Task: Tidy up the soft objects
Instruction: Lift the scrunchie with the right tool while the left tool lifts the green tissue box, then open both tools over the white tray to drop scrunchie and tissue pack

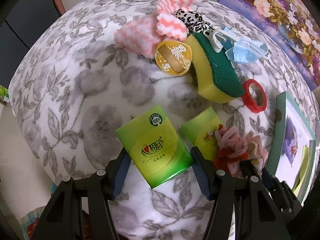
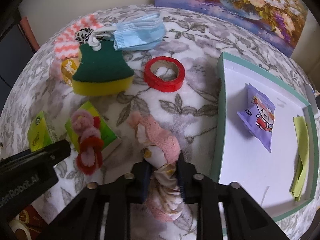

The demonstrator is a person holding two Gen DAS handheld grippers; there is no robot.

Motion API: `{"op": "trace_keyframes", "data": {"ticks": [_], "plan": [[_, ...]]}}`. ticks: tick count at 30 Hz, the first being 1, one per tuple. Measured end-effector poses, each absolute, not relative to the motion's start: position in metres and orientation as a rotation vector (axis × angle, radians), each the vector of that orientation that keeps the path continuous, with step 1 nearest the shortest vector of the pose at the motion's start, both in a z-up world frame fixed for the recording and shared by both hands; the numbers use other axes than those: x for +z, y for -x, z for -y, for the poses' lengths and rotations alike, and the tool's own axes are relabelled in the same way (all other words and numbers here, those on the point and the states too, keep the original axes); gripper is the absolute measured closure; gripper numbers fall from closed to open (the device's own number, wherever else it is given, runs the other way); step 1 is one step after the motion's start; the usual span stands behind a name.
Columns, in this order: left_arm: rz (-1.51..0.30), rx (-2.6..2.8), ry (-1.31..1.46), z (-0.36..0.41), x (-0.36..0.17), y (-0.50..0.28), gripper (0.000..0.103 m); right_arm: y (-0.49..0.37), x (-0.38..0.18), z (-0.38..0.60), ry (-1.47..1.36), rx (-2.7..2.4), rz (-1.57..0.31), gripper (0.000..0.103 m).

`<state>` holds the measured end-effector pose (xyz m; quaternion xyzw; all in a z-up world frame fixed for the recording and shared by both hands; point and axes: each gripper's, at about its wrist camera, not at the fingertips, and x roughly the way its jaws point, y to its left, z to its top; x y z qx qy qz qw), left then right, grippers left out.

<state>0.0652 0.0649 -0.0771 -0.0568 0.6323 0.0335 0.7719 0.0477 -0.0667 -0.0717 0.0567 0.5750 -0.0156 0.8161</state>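
Left wrist view: the left gripper (image 1: pixel 159 172) points steeply down at a green tissue pack (image 1: pixel 155 150) lying on the floral blanket (image 1: pixel 70 84). Its blue-padded fingers (image 1: pixel 122 170) stand spread, one at each side of the pack, and the pads look just clear of it or barely grazing; I cannot tell which. To grip well, it should close squarely across the pack's narrow sides, low enough not to slip off the glossy wrap. A second pack (image 1: pixel 202 132) lies just right of the first, with a pipe-cleaner chain (image 1: pixel 230 150) draped on it, so room on that side is tight. Beyond the pack the blanket is bare as far as the sponge (image 1: pixel 216 68).

Right wrist view: the right gripper (image 2: pixel 163 173) pinches a pink cloth doll (image 2: pixel 158 140), fingers pressed into its soft middle; no gap shows. No earlier view is given to compare. The doll lies on the blanket just left of the box lid (image 2: pixel 222 104), which already holds a purple wipes packet (image 2: pixel 258 116) and a green cloth (image 2: pixel 301 150). I judge the doll is bound for the lid: lift it clear of the teal rim before crossing, and set it on the white floor nearest the doll, which is bare. The red tape (image 2: pixel 164 74) lies beyond the doll, out of that path. The left gripper's arm (image 2: pixel 34 160) sits well left of the doll.
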Motion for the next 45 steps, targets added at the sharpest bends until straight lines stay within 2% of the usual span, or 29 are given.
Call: {"op": "trace_keyframes", "data": {"ticks": [4,9,16,24,37,41,42,44,45], "plan": [[-1.362,0.066,0.170,-0.063,-0.064,-0.069,0.041,-0.046,-0.060,0.083,-0.175,-0.004,-1.219,0.087],[-1.295,0.046,0.184,-0.050,-0.030,-0.074,0.041,-0.035,-0.013,0.123,-0.291,-0.016,-1.093,0.088],[-1.232,-0.037,0.120,0.005,0.004,-0.084,0.041,-0.025,0.018,0.191,-0.404,-0.139,-1.004,0.087],[-1.240,-0.243,-0.009,0.097,-0.008,-0.062,0.040,0.000,0.000,0.285,-0.511,-0.364,-1.026,0.087],[-1.307,-0.384,-0.198,0.168,-0.047,-0.032,0.040,0.027,-0.040,0.326,-0.538,-0.482,-1.137,0.084],[-1.289,-0.370,-0.260,0.177,-0.049,-0.026,0.038,0.031,-0.044,0.333,-0.571,-0.517,-1.155,0.073],[-1.283,-0.368,-0.266,0.178,-0.049,-0.025,0.037,0.032,-0.044,0.334,-0.572,-0.519,-1.156,0.067],[-1.280,-0.371,-0.266,0.177,-0.049,-0.026,0.019,0.033,-0.043,0.336,-0.574,-0.522,-1.158,0.055],[-1.277,-0.368,-0.264,0.177,-0.049,-0.027,0.017,0.033,-0.043,0.336,-0.572,-0.523,-1.158,0.052]]}}
